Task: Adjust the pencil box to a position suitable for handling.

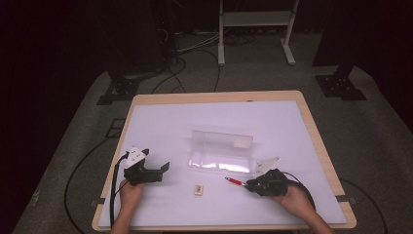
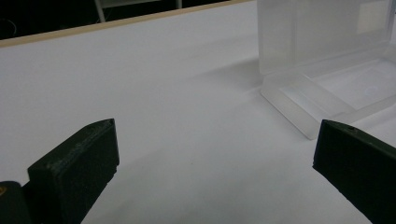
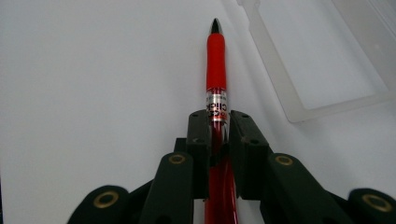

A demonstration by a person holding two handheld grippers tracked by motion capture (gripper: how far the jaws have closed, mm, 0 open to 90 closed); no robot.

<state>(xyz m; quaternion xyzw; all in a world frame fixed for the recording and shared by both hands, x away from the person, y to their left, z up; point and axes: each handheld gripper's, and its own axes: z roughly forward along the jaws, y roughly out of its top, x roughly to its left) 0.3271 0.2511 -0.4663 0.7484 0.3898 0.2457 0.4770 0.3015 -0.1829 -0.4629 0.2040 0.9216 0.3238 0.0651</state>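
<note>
Right gripper (image 3: 218, 122) clamps a glossy red pen (image 3: 216, 65) beside the clear plastic case (image 1: 220, 151); left gripper (image 2: 212, 154) gapes near the tabletop's (image 1: 160, 122) left edge.

Red pen (image 3: 216, 70) clamped in right tool (image 3: 218, 135)

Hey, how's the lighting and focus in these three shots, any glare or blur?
High view: the white table top is brightly lit, the surroundings nearly black, with glare on the clear plastic case. Left gripper view: its fingers look soft, and the case throws a faint shadow. Right gripper view: the red pen is sharp at the grip, the print slightly blurred.
</note>
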